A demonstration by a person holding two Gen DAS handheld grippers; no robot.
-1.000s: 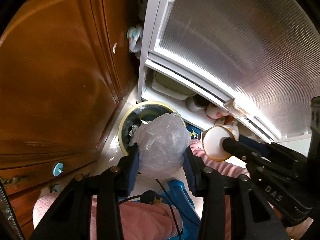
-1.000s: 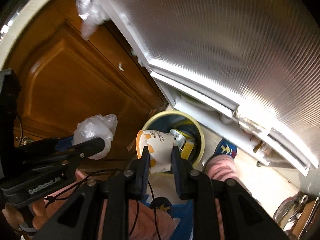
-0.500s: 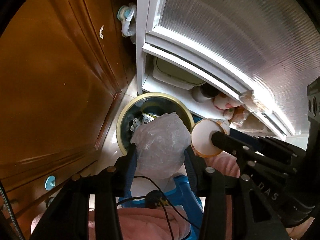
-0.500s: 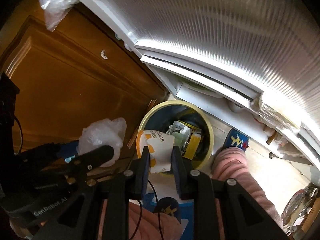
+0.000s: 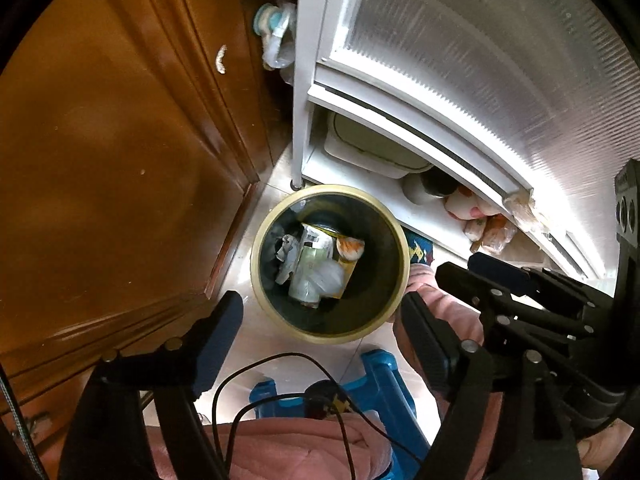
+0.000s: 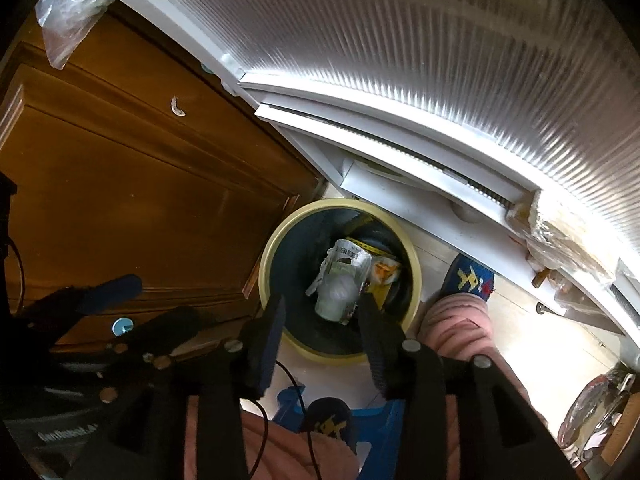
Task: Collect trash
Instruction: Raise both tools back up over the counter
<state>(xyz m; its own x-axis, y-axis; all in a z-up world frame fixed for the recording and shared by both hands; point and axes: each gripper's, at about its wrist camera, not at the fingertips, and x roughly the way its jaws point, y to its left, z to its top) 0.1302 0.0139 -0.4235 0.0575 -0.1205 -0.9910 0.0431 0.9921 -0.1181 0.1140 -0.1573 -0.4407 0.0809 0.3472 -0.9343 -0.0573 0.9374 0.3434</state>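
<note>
My left tool (image 5: 322, 324) and right tool (image 6: 322, 320) over the bin (image 5: 280, 320), both spreading, nothing between them, trash (image 5: 316, 264) inside

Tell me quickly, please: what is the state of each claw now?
Left claw: jaws opening, nothing between them, above the trash bin.
Right claw: jaws opening, nothing held, over the same bin.

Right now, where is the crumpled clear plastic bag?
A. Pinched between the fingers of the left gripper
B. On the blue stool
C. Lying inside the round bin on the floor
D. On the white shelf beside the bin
C: the plastic bag lies among the trash inside the bin, and the left gripper above it has nothing between its opening jaws.
</note>
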